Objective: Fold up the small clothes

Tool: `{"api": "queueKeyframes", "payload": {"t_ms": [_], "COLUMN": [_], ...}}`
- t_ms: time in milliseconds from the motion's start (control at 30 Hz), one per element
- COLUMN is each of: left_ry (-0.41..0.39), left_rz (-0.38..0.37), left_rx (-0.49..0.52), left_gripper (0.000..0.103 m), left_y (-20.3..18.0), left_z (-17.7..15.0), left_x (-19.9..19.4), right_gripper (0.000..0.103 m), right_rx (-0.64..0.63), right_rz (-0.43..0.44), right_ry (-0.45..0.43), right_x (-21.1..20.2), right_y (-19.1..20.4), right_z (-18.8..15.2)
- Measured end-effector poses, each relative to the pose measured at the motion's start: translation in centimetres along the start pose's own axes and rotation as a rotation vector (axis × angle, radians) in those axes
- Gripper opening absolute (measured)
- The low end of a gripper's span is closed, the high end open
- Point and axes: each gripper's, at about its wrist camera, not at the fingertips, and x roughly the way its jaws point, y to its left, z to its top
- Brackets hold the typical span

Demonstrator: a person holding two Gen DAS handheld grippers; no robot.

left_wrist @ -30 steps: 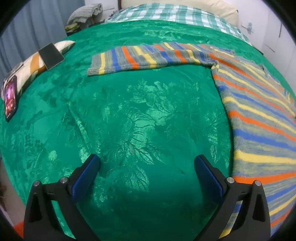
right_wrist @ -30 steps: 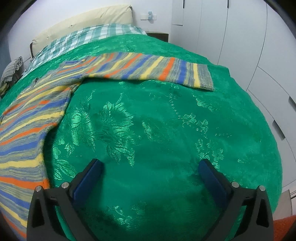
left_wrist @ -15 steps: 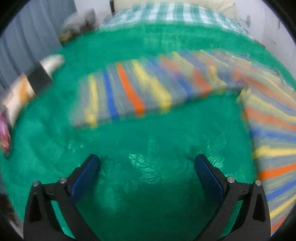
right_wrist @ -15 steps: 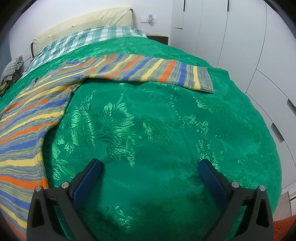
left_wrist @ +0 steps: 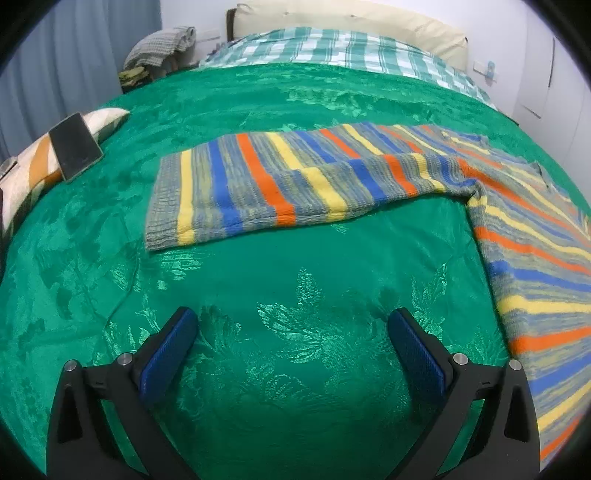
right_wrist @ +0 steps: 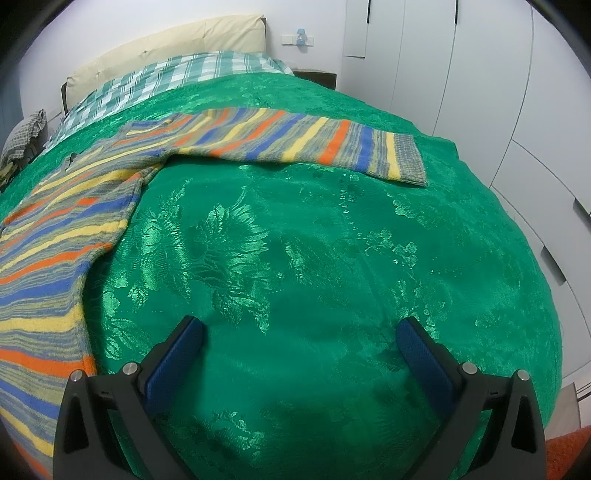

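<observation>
A striped sweater in grey, yellow, blue and orange lies flat on the green bedspread (left_wrist: 280, 280). In the left wrist view its left sleeve (left_wrist: 280, 184) stretches across the middle and the body (left_wrist: 535, 258) runs down the right edge. My left gripper (left_wrist: 291, 332) hovers open over bare bedspread, a short way in front of the sleeve's cuff. In the right wrist view the other sleeve (right_wrist: 295, 142) reaches to the right and the body (right_wrist: 55, 251) lies at the left. My right gripper (right_wrist: 301, 341) is open above bare green bedspread (right_wrist: 314, 258), well short of that sleeve.
A phone (left_wrist: 75, 146) rests on a striped cushion (left_wrist: 33, 173) at the bed's left edge. A checked sheet (left_wrist: 332, 48) and a cream headboard (left_wrist: 351, 20) lie beyond. Folded grey cloth (left_wrist: 159, 46) sits at the far left. White wardrobe doors (right_wrist: 498, 74) stand right of the bed.
My left gripper has moved forward toward the left sleeve, whose cuff now sits much closer and larger. The right gripper has edged slightly forward. Both stay open.
</observation>
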Motion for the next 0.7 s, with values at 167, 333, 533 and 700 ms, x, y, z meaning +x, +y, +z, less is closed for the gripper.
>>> {"api": "queueKeyframes", "payload": {"t_ms": [167, 333, 533, 700], "left_ry": [0.000, 0.000, 0.000, 0.000], "left_rz": [0.000, 0.000, 0.000, 0.000], "left_rx": [0.000, -0.001, 0.000, -0.001], "left_gripper": [0.103, 0.103, 0.103, 0.103], "left_y": [0.09, 0.07, 0.06, 0.04], "left_z": [0.08, 0.08, 0.09, 0.07], "left_x": [0.11, 0.09, 0.10, 0.09], "right_gripper": [0.103, 0.103, 0.103, 0.103], "right_rx": [0.000, -0.001, -0.001, -0.001], "right_rz": [-0.002, 0.000, -0.002, -0.001], "right_ry": [-0.004, -0.005, -0.005, -0.005], "right_x": [0.06, 0.10, 0.11, 0.11], "right_y": [0.06, 0.04, 0.06, 0.06], "right_z": [0.07, 0.08, 0.11, 0.08]}}
